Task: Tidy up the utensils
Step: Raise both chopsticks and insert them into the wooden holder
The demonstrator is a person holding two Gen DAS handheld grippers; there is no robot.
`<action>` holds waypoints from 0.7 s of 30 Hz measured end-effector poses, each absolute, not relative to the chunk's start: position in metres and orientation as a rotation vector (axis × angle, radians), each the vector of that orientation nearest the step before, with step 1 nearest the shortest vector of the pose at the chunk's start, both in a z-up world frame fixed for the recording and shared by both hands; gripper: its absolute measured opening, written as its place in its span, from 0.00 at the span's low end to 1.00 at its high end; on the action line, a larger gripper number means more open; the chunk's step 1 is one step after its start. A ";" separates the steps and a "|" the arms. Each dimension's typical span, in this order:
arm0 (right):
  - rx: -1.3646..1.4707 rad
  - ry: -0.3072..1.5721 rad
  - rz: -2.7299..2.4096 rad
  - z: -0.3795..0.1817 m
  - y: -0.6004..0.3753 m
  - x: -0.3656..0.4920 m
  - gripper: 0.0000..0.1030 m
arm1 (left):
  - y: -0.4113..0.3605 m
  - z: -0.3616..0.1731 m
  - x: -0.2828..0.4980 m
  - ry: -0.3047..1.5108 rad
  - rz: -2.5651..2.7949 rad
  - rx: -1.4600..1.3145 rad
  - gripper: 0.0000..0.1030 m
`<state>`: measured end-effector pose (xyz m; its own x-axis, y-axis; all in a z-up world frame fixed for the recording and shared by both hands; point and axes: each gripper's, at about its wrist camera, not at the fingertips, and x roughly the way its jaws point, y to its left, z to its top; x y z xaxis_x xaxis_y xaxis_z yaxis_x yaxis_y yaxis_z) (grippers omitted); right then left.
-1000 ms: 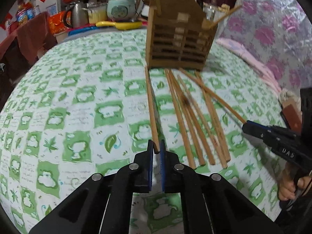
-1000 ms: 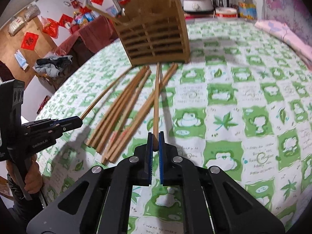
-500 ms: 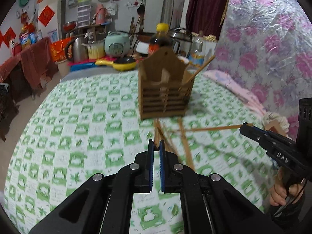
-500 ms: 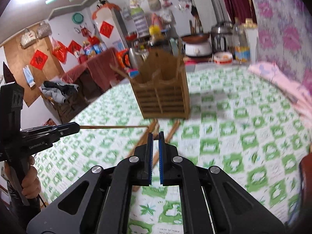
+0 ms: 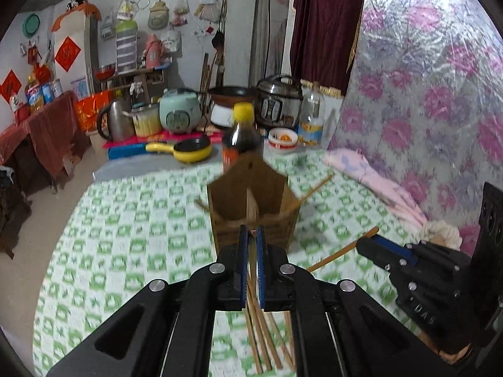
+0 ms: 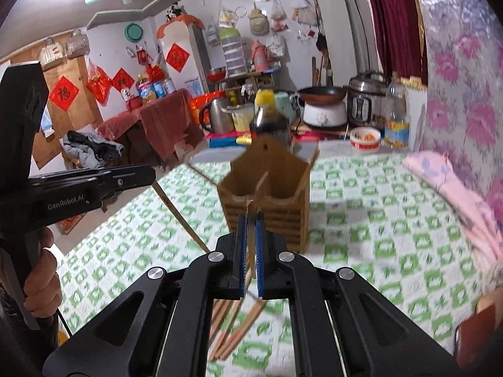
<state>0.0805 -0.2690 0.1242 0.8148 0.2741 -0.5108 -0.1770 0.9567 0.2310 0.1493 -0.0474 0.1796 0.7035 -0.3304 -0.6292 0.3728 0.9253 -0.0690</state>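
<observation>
A wooden utensil holder (image 5: 251,194) (image 6: 267,188) stands upright on the green-and-white tablecloth (image 5: 141,235), with a few chopsticks leaning in it. My left gripper (image 5: 250,231) is shut on a chopstick (image 6: 179,216), which slants down from its jaws in the right wrist view. My right gripper (image 6: 250,218) is shut on another chopstick (image 5: 336,253), which sticks out sideways from its tip in the left wrist view. Both grippers hover above the table in front of the holder. Several loose chopsticks (image 5: 262,330) (image 6: 231,323) lie on the cloth beneath them.
A dark sauce bottle (image 5: 240,139) with a yellow cap stands right behind the holder. A folded pink cloth (image 5: 371,172) lies at the table's right edge. Beyond the table are a yellow pan (image 5: 191,150), a kettle (image 5: 114,122) and cookers. A hand (image 6: 41,282) grips the left tool's handle.
Both grippers have risen off the tablecloth, each carrying one chopstick out of the pile. The views now tilt up toward the holder's top and the room behind.
</observation>
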 end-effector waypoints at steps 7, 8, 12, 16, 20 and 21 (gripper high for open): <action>0.189 0.448 0.205 0.176 -0.273 0.105 0.06 | -0.047 0.239 0.172 0.540 -0.334 0.026 0.06; 0.188 0.423 0.192 0.184 -0.273 0.107 0.06 | -0.046 0.244 0.174 0.515 -0.323 0.020 0.06; 0.158 0.380 0.124 0.188 -0.271 0.123 0.06 | -0.049 0.234 0.194 0.491 -0.277 0.010 0.06; 0.142 0.448 0.082 0.157 -0.265 0.151 0.06 | -0.048 0.191 0.222 0.582 -0.274 -0.017 0.06; 0.173 0.564 0.122 0.127 -0.268 0.168 0.11 | -0.040 0.157 0.234 0.683 -0.278 -0.042 0.08; 0.189 0.558 0.120 0.126 -0.271 0.164 0.11 | -0.038 0.154 0.232 0.685 -0.282 -0.040 0.18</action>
